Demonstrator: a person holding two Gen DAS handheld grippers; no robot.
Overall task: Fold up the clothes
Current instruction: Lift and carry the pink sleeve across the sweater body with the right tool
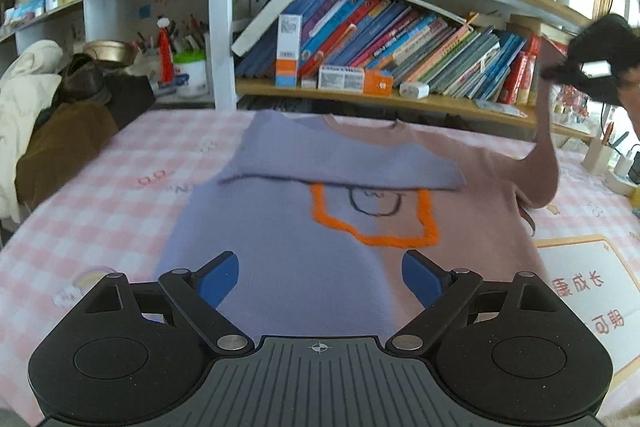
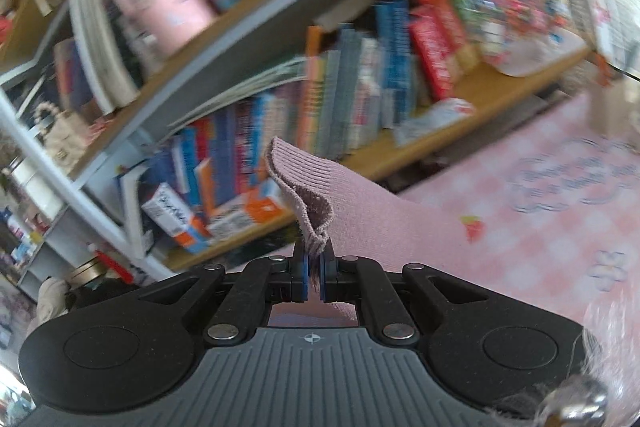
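Observation:
A sweater [image 1: 280, 251], half lilac and half dusty pink with an orange outline on its chest, lies flat on the checked tablecloth [image 1: 100, 187]. Its lilac sleeve [image 1: 340, 163] is folded across the chest. My left gripper [image 1: 320, 279] hovers open over the sweater's lower part, nothing between its blue pads. The pink sleeve [image 1: 544, 147] is lifted up at the right by my right gripper [image 1: 592, 71]. In the right wrist view, that right gripper [image 2: 314, 275] is shut on the ribbed pink cuff [image 2: 304, 187].
A bookshelf [image 1: 360, 95] packed with books stands right behind the table. Coats [image 1: 48, 115] are piled at the left edge. A printed card [image 1: 588, 291] lies on the cloth at the right, with a pen holder [image 1: 600, 151] beyond it.

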